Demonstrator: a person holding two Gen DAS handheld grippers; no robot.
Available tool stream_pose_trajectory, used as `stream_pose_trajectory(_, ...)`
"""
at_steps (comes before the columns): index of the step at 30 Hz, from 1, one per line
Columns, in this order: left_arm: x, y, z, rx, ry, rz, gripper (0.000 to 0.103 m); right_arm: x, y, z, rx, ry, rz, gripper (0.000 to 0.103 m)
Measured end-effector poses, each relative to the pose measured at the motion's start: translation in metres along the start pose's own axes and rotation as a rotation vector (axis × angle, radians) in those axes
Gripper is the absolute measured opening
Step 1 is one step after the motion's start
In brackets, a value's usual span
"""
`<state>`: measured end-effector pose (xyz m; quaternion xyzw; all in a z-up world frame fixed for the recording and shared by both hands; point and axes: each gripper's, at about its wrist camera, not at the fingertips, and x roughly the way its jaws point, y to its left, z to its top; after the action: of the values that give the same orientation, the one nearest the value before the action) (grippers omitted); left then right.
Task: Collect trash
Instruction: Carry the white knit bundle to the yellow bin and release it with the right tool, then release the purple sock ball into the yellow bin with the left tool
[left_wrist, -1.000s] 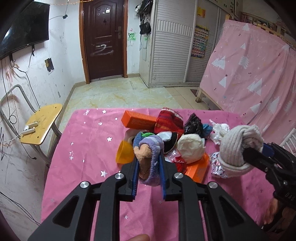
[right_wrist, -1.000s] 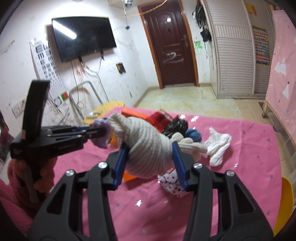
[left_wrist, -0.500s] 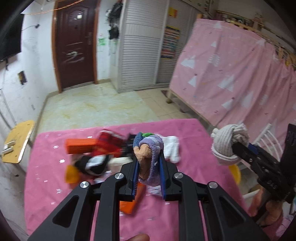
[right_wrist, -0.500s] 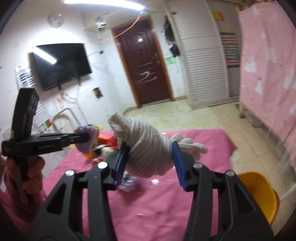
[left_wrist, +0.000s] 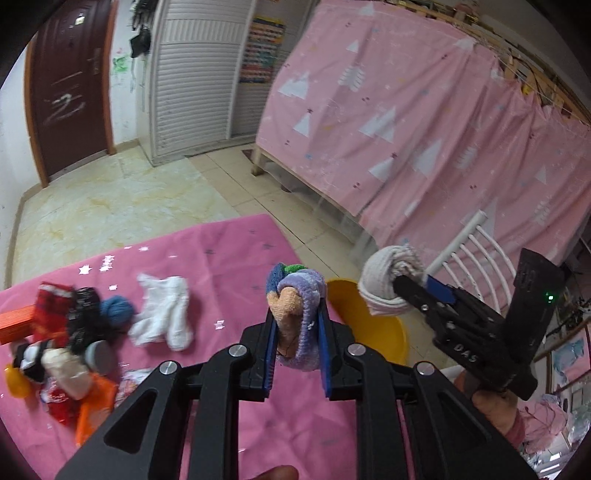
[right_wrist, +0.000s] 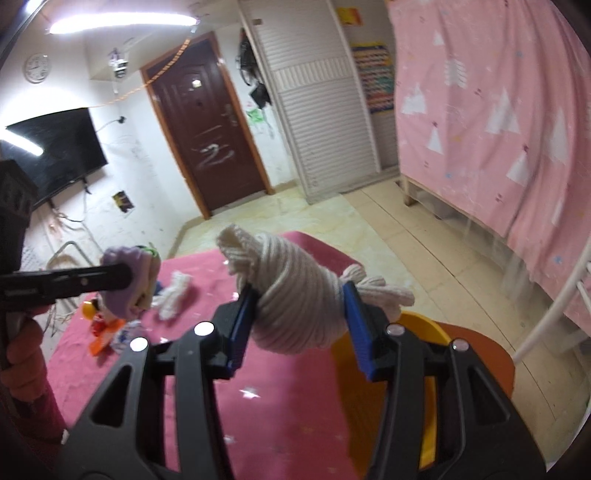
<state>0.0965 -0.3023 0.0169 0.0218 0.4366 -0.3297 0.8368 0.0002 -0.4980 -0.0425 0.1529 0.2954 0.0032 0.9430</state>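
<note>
My left gripper (left_wrist: 297, 334) had its jaws clamped on one rolled sock bundle (left_wrist: 295, 314), purple, tan and blue, held above the pink surface (left_wrist: 229, 266). My right gripper (right_wrist: 301, 317) gripped one knotted, ribbed cream sock (right_wrist: 295, 291) above one yellow bin (left_wrist: 373, 325). One white sock pair (left_wrist: 164, 314) lay on the surface beside one mixed pile (left_wrist: 66, 339).
</note>
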Motion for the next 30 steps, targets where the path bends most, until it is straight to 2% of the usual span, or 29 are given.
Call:
stream_pose_trajectory(7, 0.037, -0.052, 0.01, 0.072, 0.053, -0.03, 0.011, 0.006, -0.03, -0.005, 0.029, 0.042, -0.029, 0.047)
stream_pose_trajectory(10, 0.048, -0.07, 0.015, 0.086, 0.067, -0.027, 0.011, 0.01, -0.038, -0.008, 0.037, 0.064, -0.025, 0.051)
stream_pose_trajectory(15, 0.068, -0.086, 0.021, 0.092, 0.094, -0.007, 0.011, 0.009, -0.053, -0.01, 0.064, 0.061, -0.021, 0.052)
stream_pose_trajectory(17, 0.075, -0.091, 0.024, 0.088, 0.108, 0.001, 0.016, 0.004, -0.056, -0.013, 0.077, 0.055, -0.023, 0.052)
stream_pose_trajectory(19, 0.083, -0.097, 0.027, 0.087, 0.124, -0.015, 0.031, 0.001, -0.06, -0.012, 0.087, 0.049, -0.025, 0.052)
stream_pose_trajectory(22, 0.09, -0.1, 0.028, 0.084, 0.128, -0.015, 0.045, -0.003, -0.062, -0.01, 0.091, 0.038, -0.03, 0.054)
stream_pose_trajectory(30, 0.089, -0.096, 0.023, 0.064, 0.147, 0.005, 0.047, -0.002, -0.052, -0.008, 0.072, 0.033, -0.016, 0.056)
